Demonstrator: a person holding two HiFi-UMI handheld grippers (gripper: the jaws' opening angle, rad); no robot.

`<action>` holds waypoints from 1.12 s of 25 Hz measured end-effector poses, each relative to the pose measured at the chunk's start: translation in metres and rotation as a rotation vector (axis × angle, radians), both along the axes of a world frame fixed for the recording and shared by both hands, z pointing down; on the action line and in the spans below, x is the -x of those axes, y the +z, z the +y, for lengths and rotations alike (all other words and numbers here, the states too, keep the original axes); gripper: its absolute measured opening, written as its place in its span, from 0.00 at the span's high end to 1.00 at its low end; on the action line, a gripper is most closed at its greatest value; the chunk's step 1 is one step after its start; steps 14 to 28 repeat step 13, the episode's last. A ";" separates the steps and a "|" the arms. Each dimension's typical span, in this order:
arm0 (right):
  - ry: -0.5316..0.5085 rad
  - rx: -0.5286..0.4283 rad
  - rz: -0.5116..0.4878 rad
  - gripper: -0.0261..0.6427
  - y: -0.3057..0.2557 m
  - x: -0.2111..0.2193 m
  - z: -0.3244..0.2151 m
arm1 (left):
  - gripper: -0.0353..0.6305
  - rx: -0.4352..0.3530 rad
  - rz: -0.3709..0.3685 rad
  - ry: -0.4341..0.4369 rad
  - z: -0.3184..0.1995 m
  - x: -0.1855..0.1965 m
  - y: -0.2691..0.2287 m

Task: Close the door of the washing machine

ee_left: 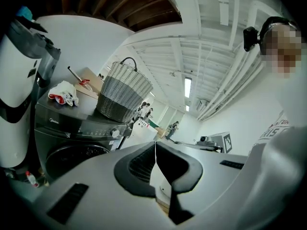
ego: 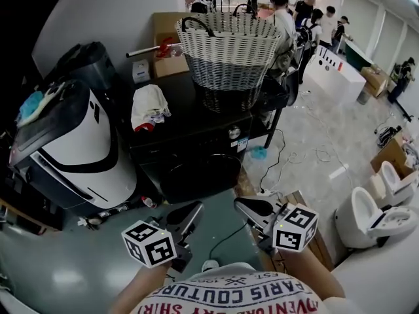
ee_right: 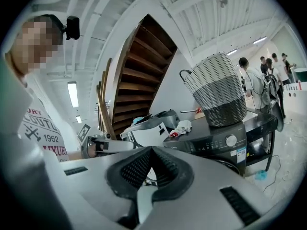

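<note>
The black front-loading washing machine (ego: 196, 142) stands ahead of me, and its round dark door (ego: 200, 175) lies flush with the front panel. The same door shows in the left gripper view (ee_left: 76, 158) and in the right gripper view (ee_right: 232, 166). My left gripper (ego: 195, 209) is held low in front of the machine, apart from it; its jaws meet with nothing between them (ee_left: 155, 144). My right gripper (ego: 242, 205) hangs beside it, also shut and empty (ee_right: 151, 149). Neither gripper touches the door.
A wicker basket (ego: 229, 57) and a white cloth (ego: 149, 106) sit on top of the machine, with a cardboard box (ego: 167, 44) behind. A white and black appliance (ego: 59, 149) stands at the left. Toilets (ego: 366, 218) and floor cables (ego: 288, 156) lie to the right; people stand far back.
</note>
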State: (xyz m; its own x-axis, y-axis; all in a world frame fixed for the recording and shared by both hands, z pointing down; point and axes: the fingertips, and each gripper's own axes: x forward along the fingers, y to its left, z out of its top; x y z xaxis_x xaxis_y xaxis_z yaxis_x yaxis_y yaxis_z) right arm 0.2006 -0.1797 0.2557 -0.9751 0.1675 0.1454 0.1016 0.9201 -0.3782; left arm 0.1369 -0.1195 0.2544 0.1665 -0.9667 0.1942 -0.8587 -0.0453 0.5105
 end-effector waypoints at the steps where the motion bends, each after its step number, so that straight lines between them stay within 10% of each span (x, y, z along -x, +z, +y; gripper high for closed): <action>1: -0.004 -0.003 -0.006 0.93 -0.003 -0.001 0.000 | 0.90 -0.001 0.000 -0.003 0.000 -0.001 -0.002; 28: -0.009 0.008 0.007 0.93 0.002 -0.024 -0.008 | 0.90 0.020 -0.003 0.002 -0.012 -0.025 0.000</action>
